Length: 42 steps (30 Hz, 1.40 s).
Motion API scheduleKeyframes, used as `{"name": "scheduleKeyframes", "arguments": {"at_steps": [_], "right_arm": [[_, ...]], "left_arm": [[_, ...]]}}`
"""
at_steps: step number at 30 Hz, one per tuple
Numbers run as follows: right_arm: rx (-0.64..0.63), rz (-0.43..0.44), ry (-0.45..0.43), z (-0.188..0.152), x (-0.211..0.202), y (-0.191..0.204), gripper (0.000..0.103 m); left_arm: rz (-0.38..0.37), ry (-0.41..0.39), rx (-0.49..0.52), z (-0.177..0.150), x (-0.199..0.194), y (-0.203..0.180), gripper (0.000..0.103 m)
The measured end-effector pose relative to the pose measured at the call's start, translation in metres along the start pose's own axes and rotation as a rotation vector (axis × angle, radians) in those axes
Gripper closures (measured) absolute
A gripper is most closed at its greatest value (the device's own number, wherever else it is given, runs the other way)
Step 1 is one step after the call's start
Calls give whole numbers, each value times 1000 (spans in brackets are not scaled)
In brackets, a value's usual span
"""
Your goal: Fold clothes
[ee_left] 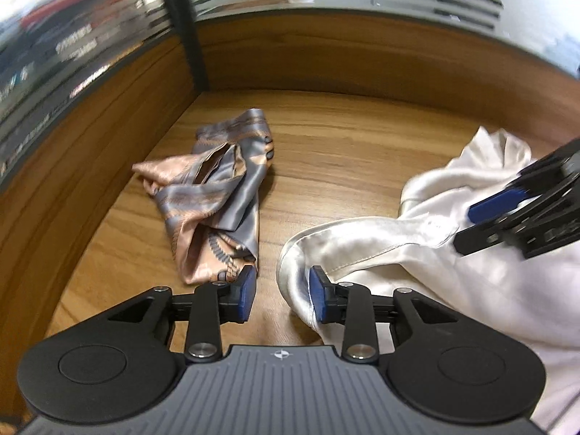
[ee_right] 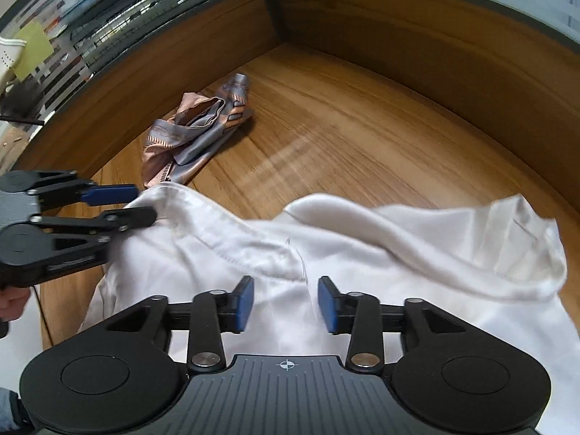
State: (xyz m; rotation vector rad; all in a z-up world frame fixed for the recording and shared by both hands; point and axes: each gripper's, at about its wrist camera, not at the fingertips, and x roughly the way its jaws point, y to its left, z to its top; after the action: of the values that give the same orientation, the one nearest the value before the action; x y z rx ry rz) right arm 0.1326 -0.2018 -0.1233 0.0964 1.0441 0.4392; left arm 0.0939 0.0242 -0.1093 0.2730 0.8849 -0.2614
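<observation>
Wooden tabletop (ee_left: 344,137), walled corner: rumpled white satin garment (ee_right: 362,253) lies near, patterned grey-and-peach silky cloth (ee_left: 214,195) beyond. Left gripper (ee_left: 281,295) parted at its edge; right gripper (ee_right: 286,302) parted, gripping nothing.

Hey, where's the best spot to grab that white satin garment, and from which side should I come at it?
Take the white satin garment by its stitched collar band, the one firm, raised edge; elsewhere the cloth lies slack and slippery. Come from above and the near side, where the right tongs hang open. The left tongs, also open, sit at its rolled left edge.
</observation>
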Motion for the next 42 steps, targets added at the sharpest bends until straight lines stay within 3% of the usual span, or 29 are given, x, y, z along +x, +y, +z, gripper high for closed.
{"name": "scheduleKeyframes", "arguments": {"at_steps": [2,7,13,15,21,27,34,37,40,42], "right_arm": [[-18,9,10,4,6,1,50],[-52,39,42,12,20,4,50],[-46,124,77,12,27,9,53],[-35,161,76,10,25,9,60],[-9,236,73,4,16,14,98],[-9,298,64,-6,1,30,98],[-96,358,58,-25,-15,69,98],[-156,358,79,-35,-15,88,98],[-218,340,111,-46,-9,104,97],[-240,317,118,-49,-10,106,95]], "left_arm": [[-19,16,-46,0,-5,6,66],[-48,51,-128,1,-8,18,65],[-39,70,-111,-5,-2,18,65],[-40,74,-106,-7,1,18,65],[-22,96,-96,-14,11,19,65],[9,76,-119,-17,6,25,65],[-16,24,-202,-17,-22,42,64],[-33,19,-221,-18,-32,46,57],[-64,35,-233,-21,-38,51,36],[-46,37,-235,-22,-43,53,30]]}}
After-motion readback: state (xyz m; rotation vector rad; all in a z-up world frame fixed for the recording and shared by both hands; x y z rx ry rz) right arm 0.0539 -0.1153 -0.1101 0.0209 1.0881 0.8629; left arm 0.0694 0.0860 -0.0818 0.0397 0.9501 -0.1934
